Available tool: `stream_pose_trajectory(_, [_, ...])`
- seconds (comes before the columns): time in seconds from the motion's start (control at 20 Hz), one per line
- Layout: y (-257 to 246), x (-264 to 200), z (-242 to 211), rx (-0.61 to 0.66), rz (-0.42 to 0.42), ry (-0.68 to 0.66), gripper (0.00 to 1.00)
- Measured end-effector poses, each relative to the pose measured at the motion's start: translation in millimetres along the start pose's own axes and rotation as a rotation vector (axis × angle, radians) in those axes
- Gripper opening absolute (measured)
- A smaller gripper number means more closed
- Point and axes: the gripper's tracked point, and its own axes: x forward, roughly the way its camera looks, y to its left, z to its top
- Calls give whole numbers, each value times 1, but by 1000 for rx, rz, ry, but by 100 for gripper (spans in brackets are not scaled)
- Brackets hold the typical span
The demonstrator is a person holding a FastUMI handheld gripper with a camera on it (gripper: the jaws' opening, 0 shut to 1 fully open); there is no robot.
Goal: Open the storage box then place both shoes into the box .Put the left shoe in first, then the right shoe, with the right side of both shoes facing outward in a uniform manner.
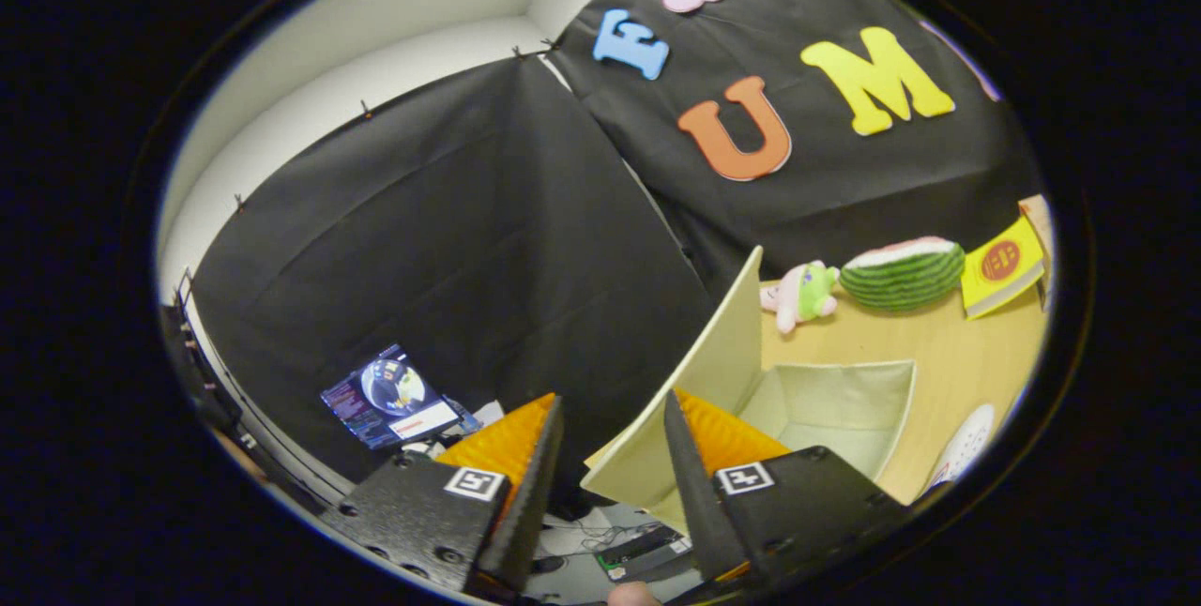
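Tool: the tool (610, 428) hangs spread, pinching nothing, off the tabletop's edge.
Box: the box (835, 404) lies just beyond the right finger, lid (699, 390) raised and leaning outward.
Shoe: a pale shoe (966, 442) sits right of the box on the tabletop (957, 343).
Advice: I'd swing past the box toward the shoe, staying clear of the lid.

Handheld gripper (610, 418) w/ two wedge-shaped fingers (511, 442), spread apart, nothing btwn them. Inner finger faces have ribbed, zigzag-textured pads. Each finger mounts on a black block w/ rough speckled finish; round screw holes dot the blocks' sides. On top of each block sits a square white sticker w/ a black blocky marker pattern.
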Motion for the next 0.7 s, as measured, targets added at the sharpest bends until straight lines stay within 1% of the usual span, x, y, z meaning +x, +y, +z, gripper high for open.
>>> stream_pose_trajectory(0.05, [3,1,0,-23,2,-4,88])
stream_pose_trajectory(0.15, [11,2,7,-41,7,-30,93])
stream_pose_trajectory(0.3, [27,6,9,-24,37,-37,92])
stream_pose_trajectory(0.4, [24,6,9,-22,26,-38,93])
stream_pose_trajectory(0.55, [1,-1,12,-40,-53,-55,92])
stream_pose_trajectory(0.7, [-28,-17,24,-105,-175,-96,93])
